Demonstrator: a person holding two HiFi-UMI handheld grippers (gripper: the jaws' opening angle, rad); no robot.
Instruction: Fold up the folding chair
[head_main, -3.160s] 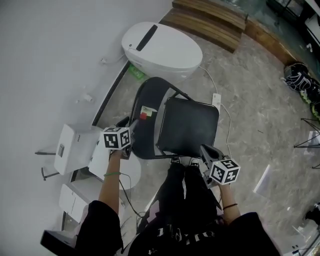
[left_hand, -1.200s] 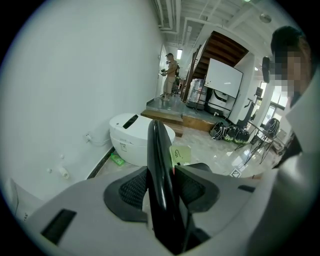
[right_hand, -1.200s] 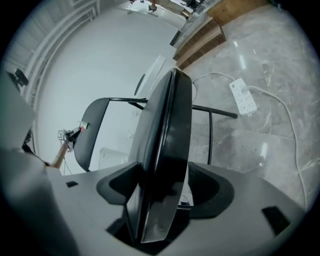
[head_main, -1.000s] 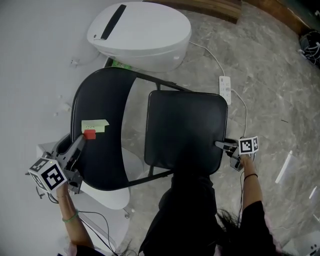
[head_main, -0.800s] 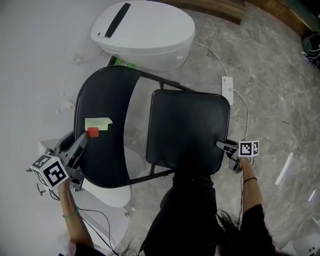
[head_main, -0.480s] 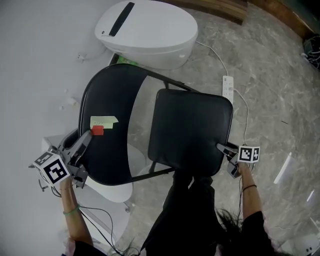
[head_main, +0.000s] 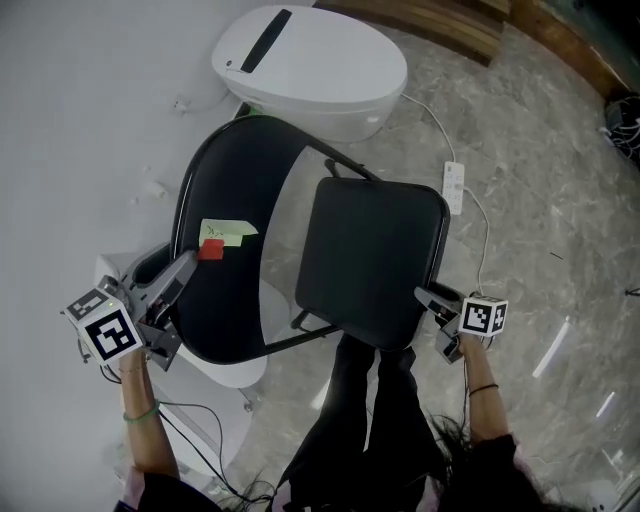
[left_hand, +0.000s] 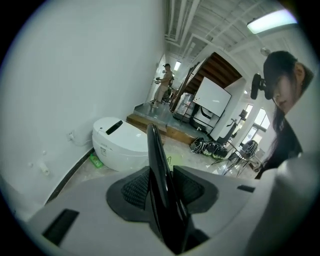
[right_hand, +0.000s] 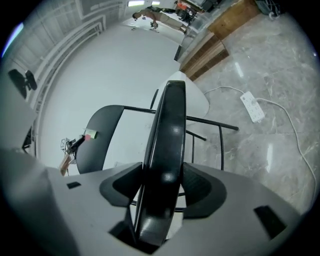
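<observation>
Near white wall (head_main: 80, 120), black folding chair (head_main: 370, 260)

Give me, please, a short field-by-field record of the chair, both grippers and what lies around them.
Chair: black folding chair, still open, not yet folded
Left gripper: jaws closing, backrest edge between the pads
Right gripper: jaws closing, seat edge between the pads
On backrest: sticky note, near the left gripper
Behind chair: white toilet against the wall
Floor: power strip with its cable, beside the seat
</observation>
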